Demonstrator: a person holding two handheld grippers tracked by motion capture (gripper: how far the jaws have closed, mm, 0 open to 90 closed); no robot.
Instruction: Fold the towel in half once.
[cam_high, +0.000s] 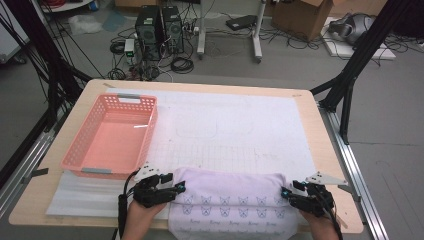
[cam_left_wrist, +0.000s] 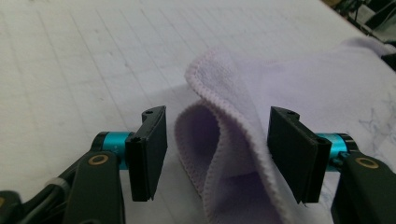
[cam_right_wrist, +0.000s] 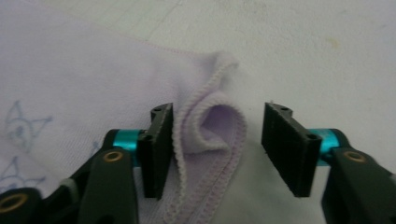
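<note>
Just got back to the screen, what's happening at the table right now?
A person is folding a lilac towel at the near edge of the table, one gripper at each end of the fold. The left gripper and the right gripper both stand open, each with a folded corner of the towel loose between its jaws, so the cloth looks just released. A pink basket sits to the left.
</note>
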